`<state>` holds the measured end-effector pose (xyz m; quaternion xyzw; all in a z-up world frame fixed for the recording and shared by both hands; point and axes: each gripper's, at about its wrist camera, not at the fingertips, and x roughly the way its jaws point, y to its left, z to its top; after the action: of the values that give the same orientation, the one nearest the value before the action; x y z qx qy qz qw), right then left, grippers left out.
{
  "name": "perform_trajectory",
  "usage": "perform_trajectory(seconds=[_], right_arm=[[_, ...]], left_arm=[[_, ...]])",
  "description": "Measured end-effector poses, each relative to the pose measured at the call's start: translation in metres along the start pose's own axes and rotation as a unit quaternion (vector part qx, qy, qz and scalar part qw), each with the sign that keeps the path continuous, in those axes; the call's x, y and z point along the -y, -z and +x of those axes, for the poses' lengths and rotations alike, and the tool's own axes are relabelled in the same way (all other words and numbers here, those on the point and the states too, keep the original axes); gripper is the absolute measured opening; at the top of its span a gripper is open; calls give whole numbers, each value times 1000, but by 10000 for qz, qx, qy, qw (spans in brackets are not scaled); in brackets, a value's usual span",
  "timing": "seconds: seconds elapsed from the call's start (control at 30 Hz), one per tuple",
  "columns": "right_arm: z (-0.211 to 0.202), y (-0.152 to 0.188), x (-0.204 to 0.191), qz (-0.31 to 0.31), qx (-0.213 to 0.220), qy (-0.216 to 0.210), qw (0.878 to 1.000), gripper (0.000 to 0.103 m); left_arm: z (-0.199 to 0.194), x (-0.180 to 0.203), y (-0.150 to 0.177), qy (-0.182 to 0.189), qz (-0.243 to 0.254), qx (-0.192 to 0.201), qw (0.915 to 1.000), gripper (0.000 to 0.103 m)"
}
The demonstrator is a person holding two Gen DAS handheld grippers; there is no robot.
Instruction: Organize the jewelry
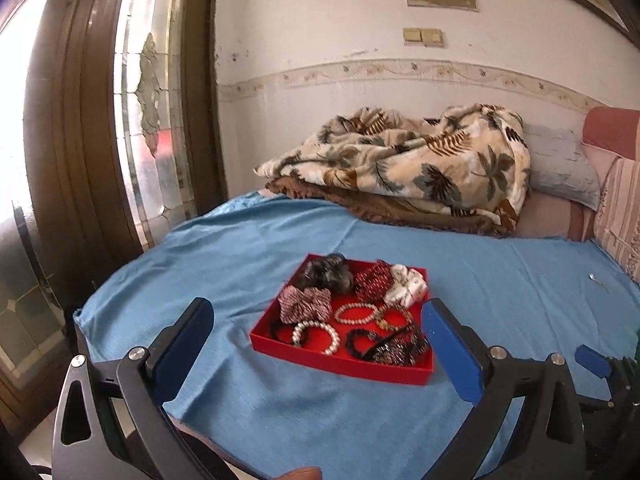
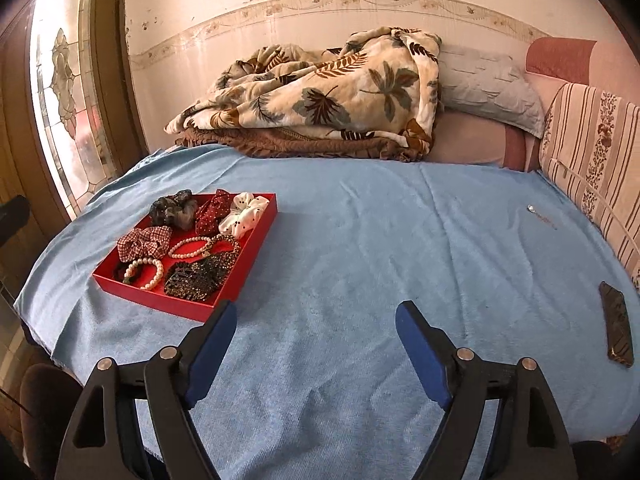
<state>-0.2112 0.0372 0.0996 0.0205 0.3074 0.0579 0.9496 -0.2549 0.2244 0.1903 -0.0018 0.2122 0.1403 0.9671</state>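
Clearly the tray is the hinge of whatever comes next: the red tray (image 1: 340,364) sits on the blue bedspread (image 1: 240,256) straight ahead of the left gripper (image 1: 318,338), framed between its two blue fingers, while from the right gripper (image 2: 316,344) the same red tray (image 2: 240,248) lies off to the left and further forward, with only bare bedspread (image 2: 360,240) between that gripper's fingers. Both grippers hang spread wide and hold nothing. Inside the tray the scrunchies fill the far side: a dark grey one (image 1: 328,274), a red dotted one (image 1: 372,280) and a white dotted one (image 1: 406,284), with a checked one (image 1: 304,304) nearer. Two pearl bracelets (image 1: 316,336) (image 1: 356,314) lie flat in the middle, and a dark beaded piece (image 1: 394,346) lies along the near right corner. A small silvery item (image 2: 538,214), too small to identify, lies on the bedspread well apart from the tray, far to the right and near the striped cushion (image 2: 592,152); a dark phone-like object (image 2: 618,324) rests closer on that side. By my reading the left gripper is the nearer tool for anything in the tray, and the right is better placed for the stray item.
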Motion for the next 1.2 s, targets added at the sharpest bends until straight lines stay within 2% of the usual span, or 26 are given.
perform_trajectory(seconds=[0.17,0.43,0.73,1.2], right_arm=[[2,2,-5,-25,-61,31,10000,86],[-4,2,-4,-6,95,229,9997,87],[-7,3,-9,-79,121,263,9995,88],[-5,5,-14,-106,57,257,9996,89]], left_arm=[[9,5,9,111,85,-312,9994,103],[16,3,18,31,131,-488,9987,103],[27,5,27,181,142,-851,9961,103],[36,3,34,298,47,-1117,9933,103]])
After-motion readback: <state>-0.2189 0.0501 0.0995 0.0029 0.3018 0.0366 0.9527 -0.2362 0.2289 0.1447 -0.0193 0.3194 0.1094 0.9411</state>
